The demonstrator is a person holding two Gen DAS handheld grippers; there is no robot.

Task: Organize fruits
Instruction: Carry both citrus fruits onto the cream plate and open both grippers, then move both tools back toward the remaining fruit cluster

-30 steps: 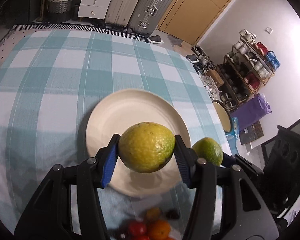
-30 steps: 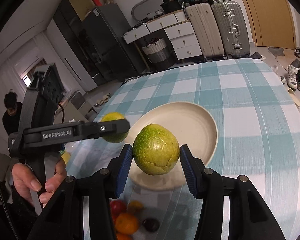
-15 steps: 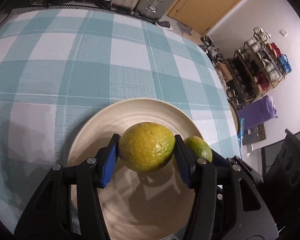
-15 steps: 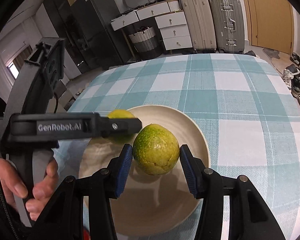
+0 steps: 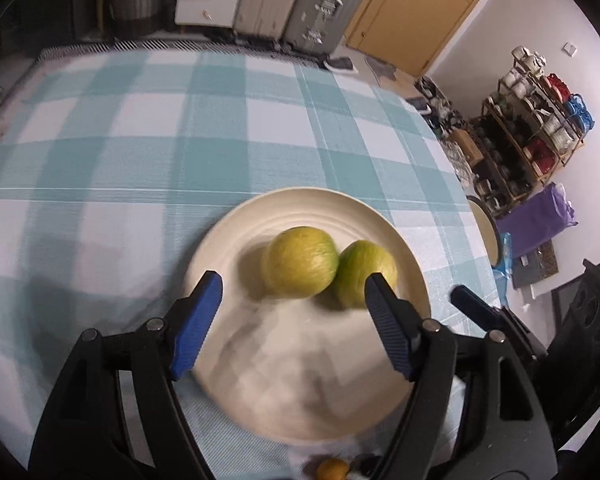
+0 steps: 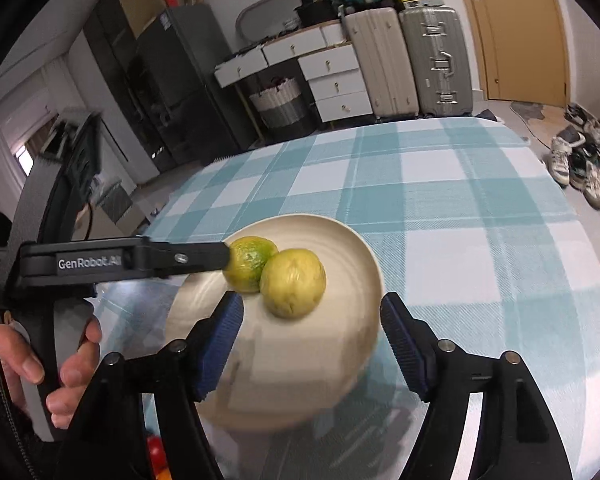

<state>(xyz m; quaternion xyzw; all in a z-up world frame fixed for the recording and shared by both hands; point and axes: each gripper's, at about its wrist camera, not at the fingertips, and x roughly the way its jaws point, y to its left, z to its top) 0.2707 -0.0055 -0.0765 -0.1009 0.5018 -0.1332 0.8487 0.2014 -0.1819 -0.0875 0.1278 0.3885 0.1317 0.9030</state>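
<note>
While both pairs of jaws are opening, 2 yellow-green citrus fruits are seen lying side by side, touching, on the cream plate (image 5: 260,216) on the checked table (image 5: 140,140). Nothing is pinched by the left gripper (image 5: 292,320) or the right gripper (image 6: 312,340); one fruit (image 5: 302,262) lies just ahead of the left gripper, the other fruit (image 6: 293,282) just ahead of the right. These 2 placements are judged done. Small orange and red fruits (image 5: 332,469) at the near table edge are judged still to be sorted.

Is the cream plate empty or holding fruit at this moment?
Holding fruit: two yellow-green citrus fruits sit touching on the cream plate.
</note>
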